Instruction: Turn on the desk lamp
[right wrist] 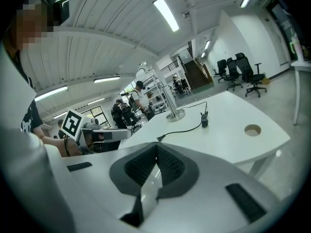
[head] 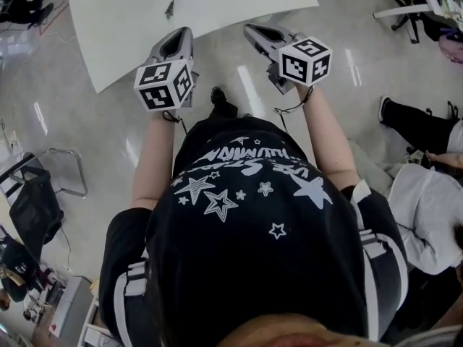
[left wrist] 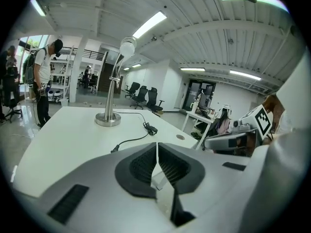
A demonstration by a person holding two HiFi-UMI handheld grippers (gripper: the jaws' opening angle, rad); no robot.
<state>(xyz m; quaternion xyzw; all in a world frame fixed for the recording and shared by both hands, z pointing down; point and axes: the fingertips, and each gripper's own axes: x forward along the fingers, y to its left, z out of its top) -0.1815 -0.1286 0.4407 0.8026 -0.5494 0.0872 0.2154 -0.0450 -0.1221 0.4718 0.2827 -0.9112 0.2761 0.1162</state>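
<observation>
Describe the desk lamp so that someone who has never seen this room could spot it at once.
Find the big white table in the open office. Toward its far side stands the desk lamp: a slim silver post on a round metal base, topped by a white bulb-shaped head. It is the only upright thing on the table; its black cord lies flat.

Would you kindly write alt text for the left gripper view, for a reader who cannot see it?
The left gripper, jaws shut on nothing, fills the foreground before a white table. On it stands a silver desk lamp, its black cord trailing toward the gripper; the right gripper shows at right.
</observation>
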